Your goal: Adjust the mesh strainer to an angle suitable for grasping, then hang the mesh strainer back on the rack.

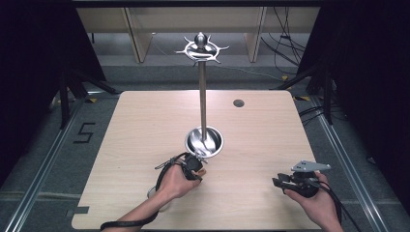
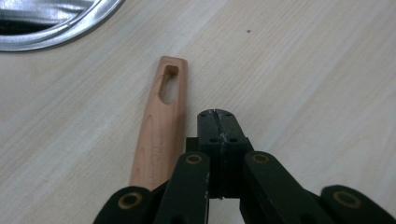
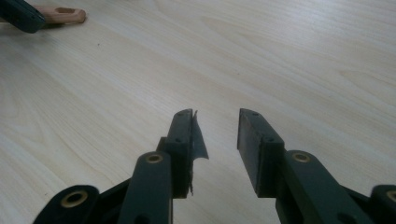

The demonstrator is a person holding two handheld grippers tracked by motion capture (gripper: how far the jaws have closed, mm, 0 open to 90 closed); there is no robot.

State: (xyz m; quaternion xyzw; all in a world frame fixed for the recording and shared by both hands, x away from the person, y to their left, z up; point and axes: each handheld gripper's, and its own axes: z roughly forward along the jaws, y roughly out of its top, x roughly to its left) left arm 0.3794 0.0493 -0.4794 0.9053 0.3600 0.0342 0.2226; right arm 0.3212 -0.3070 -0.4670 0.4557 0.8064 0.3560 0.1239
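**A:** Two grippers are working here, and what is each one doing?

**B:** The left gripper point(image 2: 218, 122) is hovering low over the table with its jaws pressed together on nothing; the wooden handle point(image 2: 161, 123) is lying flat just beside them, on their left in that gripper's own view. The right gripper point(image 3: 215, 140) is resting apart, with a clear gap between its jaws and only bare wood under it.

**A:** So which step is in hand?

**B:** I am judging it as the approach to the handle, not yet a grasp. The handle's slotted end is pointing toward the steel bowl point(image 1: 204, 141) at the foot of the tall metal stand point(image 1: 202, 92).

**A:** And next?

**B:** The left jaws are needing to open, shift sideways over the handle and close across its width. It is thin and lying flat, so the tips are having to come down close to the surface.

**A:** The surroundings?

**B:** A pale wooden table point(image 1: 145, 125) is standing on grey flooring, dark curtains are hanging at both sides, and cables are trailing at the back.
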